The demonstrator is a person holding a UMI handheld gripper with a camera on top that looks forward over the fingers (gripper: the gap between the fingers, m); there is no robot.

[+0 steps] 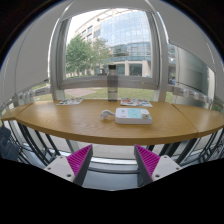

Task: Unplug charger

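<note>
Nearest of all are the two pink pads [80, 158] on the gripper [112, 163] fingers — they stand wide apart and hold nothing.

Past them is the long curved brown wooden table [70, 122]. Going from the left, there are some flat white papers [69, 101] at the far side of the table by the big glass window [110, 50]. Next comes a small white charger block with a thin white cord [106, 115] near the middle — too small to see what it plugs into. Just beside it, to the right, lies a flat white box-like thing [133, 115]. More papers [137, 102] lie behind that.

I think the job is only beginning — the gripper is well apart from the charger. Next it likely has to go forward over the table edge, line its fingers up around the small white block, and squeeze.
</note>
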